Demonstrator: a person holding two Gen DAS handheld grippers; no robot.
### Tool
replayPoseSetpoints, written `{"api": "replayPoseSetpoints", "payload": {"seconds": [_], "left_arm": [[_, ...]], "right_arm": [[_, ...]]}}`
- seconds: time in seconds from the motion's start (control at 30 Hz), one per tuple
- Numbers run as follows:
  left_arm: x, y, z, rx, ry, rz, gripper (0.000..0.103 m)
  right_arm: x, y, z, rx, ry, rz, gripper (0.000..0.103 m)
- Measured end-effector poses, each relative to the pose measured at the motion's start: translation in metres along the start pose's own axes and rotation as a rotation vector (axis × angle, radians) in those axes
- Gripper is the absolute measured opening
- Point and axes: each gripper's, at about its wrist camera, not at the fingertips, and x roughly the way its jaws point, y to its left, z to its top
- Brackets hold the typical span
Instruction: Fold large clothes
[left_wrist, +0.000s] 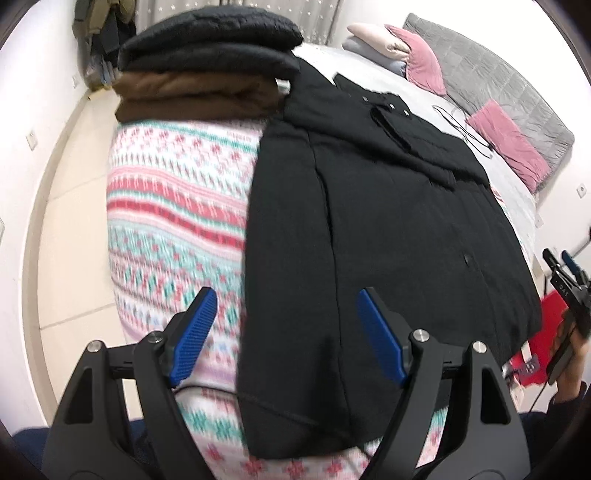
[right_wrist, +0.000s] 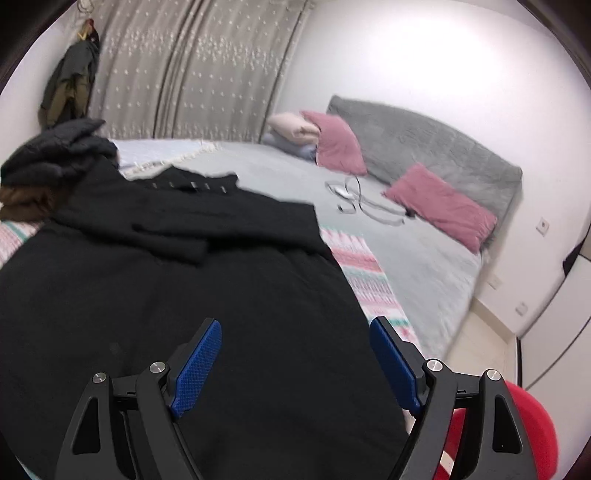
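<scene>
A large black coat (left_wrist: 388, 229) lies spread flat on a patterned blanket (left_wrist: 177, 206) on the bed, collar at the far end; it also shows in the right wrist view (right_wrist: 177, 302). My left gripper (left_wrist: 284, 299) is open and empty, above the coat's near left edge. My right gripper (right_wrist: 295, 328) is open and empty, above the coat's near right part. The right gripper also shows at the right edge of the left wrist view (left_wrist: 559, 260).
A stack of folded dark and brown clothes (left_wrist: 207, 70) sits at the far left of the bed. Pink pillows (right_wrist: 439, 203), a grey headboard (right_wrist: 424, 147) and a cable (right_wrist: 354, 203) lie beyond. A red object (right_wrist: 517, 435) is at the near right.
</scene>
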Motion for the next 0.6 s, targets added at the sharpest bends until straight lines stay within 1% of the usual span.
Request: {"api": "replayPoseSetpoints", "payload": {"seconds": [0.1, 0.13, 0.2, 0.3, 0.33, 0.4, 0.43, 0.57, 0.6], "left_arm": [[-0.012, 0.01, -0.012, -0.039, -0.007, -0.032, 0.079], [-0.016, 0.013, -0.014, -0.051, -0.013, -0.034, 0.079], [-0.028, 0.019, -0.019, -0.079, -0.037, -0.032, 0.079], [-0.044, 0.021, -0.025, -0.093, -0.06, -0.047, 0.079], [-0.049, 0.02, -0.027, -0.094, -0.061, -0.057, 0.079], [-0.058, 0.019, -0.03, -0.098, -0.07, -0.065, 0.079], [-0.063, 0.019, -0.03, -0.099, -0.081, -0.065, 0.079], [-0.074, 0.016, -0.03, -0.096, -0.105, -0.068, 0.079], [-0.069, 0.014, -0.032, -0.095, -0.092, -0.076, 0.079]], "right_arm": [[0.012, -0.043, -0.022, 0.082, 0.095, 0.025, 0.084], [0.02, -0.065, -0.034, 0.134, 0.143, 0.054, 0.084], [0.028, -0.096, -0.053, 0.216, 0.199, 0.093, 0.084], [0.035, -0.137, -0.081, 0.344, 0.255, 0.156, 0.084], [0.038, -0.152, -0.091, 0.405, 0.27, 0.191, 0.084], [0.04, -0.169, -0.105, 0.487, 0.29, 0.253, 0.084], [0.039, -0.174, -0.111, 0.509, 0.294, 0.271, 0.084], [0.044, -0.184, -0.13, 0.563, 0.331, 0.378, 0.083], [0.049, -0.184, -0.133, 0.576, 0.351, 0.404, 0.083]]}}
